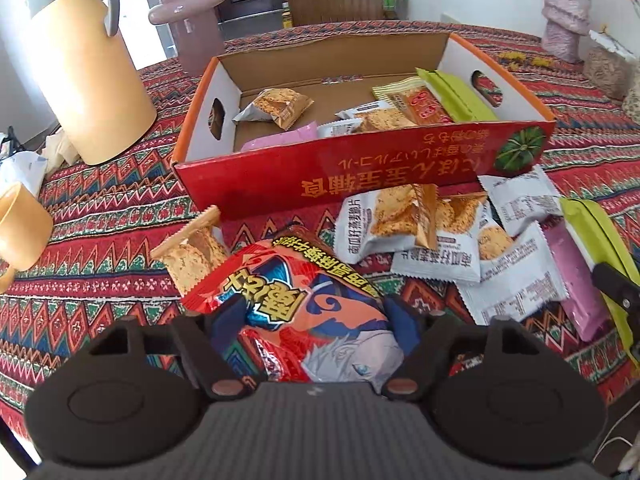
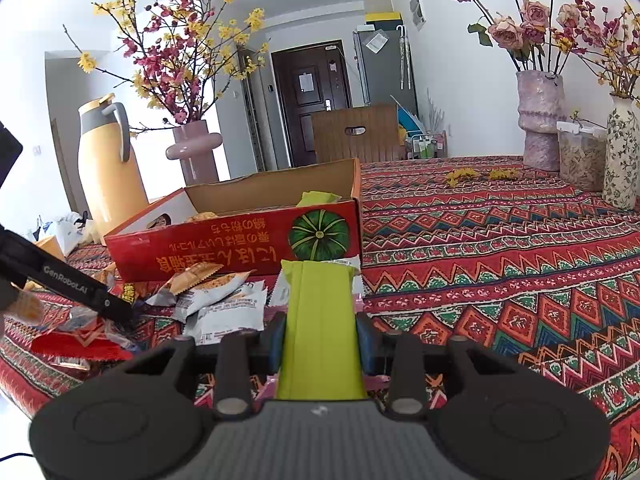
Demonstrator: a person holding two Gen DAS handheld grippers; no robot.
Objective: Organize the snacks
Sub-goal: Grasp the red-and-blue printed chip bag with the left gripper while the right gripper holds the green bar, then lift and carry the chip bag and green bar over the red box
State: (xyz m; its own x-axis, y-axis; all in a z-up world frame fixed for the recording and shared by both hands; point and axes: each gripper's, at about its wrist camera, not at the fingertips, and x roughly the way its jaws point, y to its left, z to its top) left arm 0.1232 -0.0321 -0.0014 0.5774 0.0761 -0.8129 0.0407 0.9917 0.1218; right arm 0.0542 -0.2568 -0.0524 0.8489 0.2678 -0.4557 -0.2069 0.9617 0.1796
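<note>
A red cardboard box (image 1: 360,172) stands open on the patterned tablecloth and holds several snack packets (image 1: 276,110). It also shows in the right wrist view (image 2: 224,246). My left gripper (image 1: 316,322) is shut on a red-orange snack bag (image 1: 304,300) just in front of the box. My right gripper (image 2: 320,340) is shut on a lime-green snack packet (image 2: 318,320) near the box's right front corner. That green packet also shows at the right edge of the left wrist view (image 1: 592,236). A pile of white and gold cracker packets (image 1: 440,236) lies in front of the box.
A tall yellow thermos jug (image 1: 76,68) and a pink vase (image 1: 192,20) stand left of the box. A yellow mug (image 1: 20,232) sits at the far left. Vases with flowers (image 2: 540,120) and a jar (image 2: 580,156) stand at the far right. A pink packet (image 1: 576,280) lies beside the pile.
</note>
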